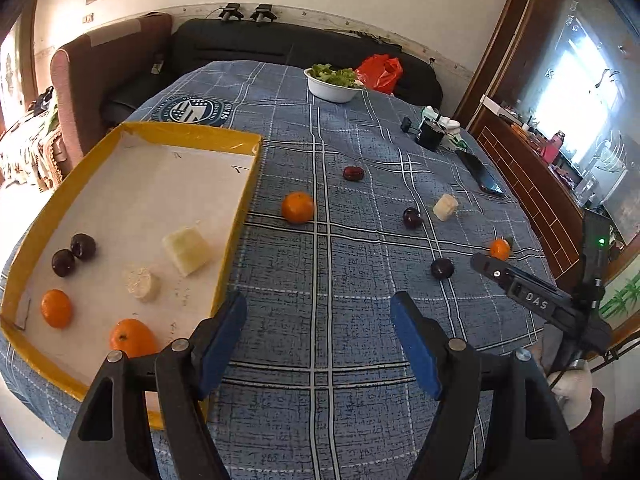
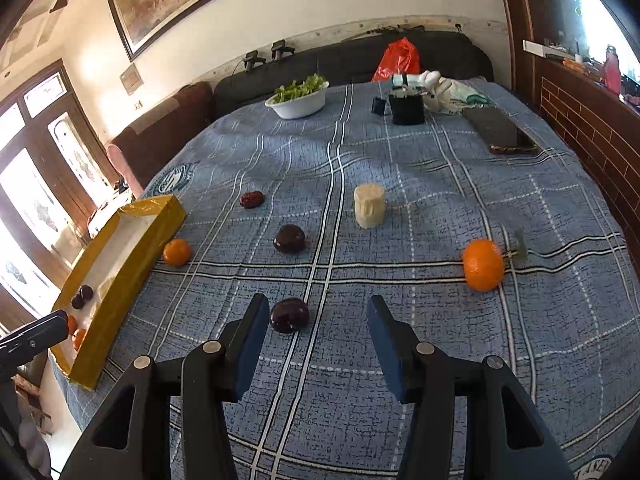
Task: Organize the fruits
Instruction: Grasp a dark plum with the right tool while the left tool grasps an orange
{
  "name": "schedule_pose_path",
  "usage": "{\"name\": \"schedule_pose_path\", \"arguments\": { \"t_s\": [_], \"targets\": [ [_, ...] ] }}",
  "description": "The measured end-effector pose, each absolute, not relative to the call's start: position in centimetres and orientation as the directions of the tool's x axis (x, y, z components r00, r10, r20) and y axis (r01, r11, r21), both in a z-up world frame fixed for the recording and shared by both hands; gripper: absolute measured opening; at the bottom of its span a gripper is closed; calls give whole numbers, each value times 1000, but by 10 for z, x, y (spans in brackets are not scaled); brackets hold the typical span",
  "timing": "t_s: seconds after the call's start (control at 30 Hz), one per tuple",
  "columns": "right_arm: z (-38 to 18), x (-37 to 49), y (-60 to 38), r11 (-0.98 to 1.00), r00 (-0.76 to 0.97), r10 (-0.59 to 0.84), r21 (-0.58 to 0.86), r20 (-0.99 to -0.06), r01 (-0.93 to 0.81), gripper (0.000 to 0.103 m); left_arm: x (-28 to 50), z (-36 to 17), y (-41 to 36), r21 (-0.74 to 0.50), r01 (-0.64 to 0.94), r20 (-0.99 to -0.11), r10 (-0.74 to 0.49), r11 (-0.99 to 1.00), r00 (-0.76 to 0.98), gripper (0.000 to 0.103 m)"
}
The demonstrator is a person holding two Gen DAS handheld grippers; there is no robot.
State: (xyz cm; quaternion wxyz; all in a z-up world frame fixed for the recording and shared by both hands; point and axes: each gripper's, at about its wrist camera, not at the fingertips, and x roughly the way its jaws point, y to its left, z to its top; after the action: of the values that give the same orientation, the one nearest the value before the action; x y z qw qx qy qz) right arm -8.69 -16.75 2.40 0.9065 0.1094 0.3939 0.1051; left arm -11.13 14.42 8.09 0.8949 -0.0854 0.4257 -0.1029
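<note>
A yellow-rimmed tray (image 1: 240,196) lies at the left and holds two dark plums (image 1: 74,254), two oranges (image 1: 57,308), a pale chunk (image 1: 187,250) and a round pale piece (image 1: 142,284). On the blue cloth lie an orange (image 1: 298,208), a red date (image 1: 353,173), plums (image 1: 412,218) (image 1: 442,268), a pale cylinder (image 1: 445,207) and a small orange (image 1: 500,249). My left gripper (image 1: 318,312) is open and empty beside the tray's near right side. My right gripper (image 2: 316,314) is open, with a dark plum (image 2: 289,315) just beyond its left finger. An orange (image 2: 483,265) lies to its right.
A white bowl of greens (image 1: 333,82) and a red bag (image 1: 380,72) stand at the far edge. A black box (image 2: 407,109), a phone (image 2: 505,132) and a plastic bag (image 2: 452,94) lie at the far right. A sofa lies beyond the table.
</note>
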Motion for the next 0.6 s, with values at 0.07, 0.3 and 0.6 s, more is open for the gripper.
{"name": "schedule_pose_path", "arguments": {
  "t_s": [0.07, 0.3, 0.6],
  "targets": [
    [13, -77, -157, 955, 641, 282, 273, -714, -115, 55, -101, 76, 139, -224, 125, -748, -253, 966, 614, 74],
    [-5, -57, -132, 960, 619, 276, 239, -735, -144, 55, -45, 65, 122, -97, 161, -763, -177, 982, 622, 74],
    [-14, -52, -127, 954, 600, 299, 246, -742, -171, 46, 15, 42, 93, 34, 229, -789, -114, 973, 604, 73]
  ]
}}
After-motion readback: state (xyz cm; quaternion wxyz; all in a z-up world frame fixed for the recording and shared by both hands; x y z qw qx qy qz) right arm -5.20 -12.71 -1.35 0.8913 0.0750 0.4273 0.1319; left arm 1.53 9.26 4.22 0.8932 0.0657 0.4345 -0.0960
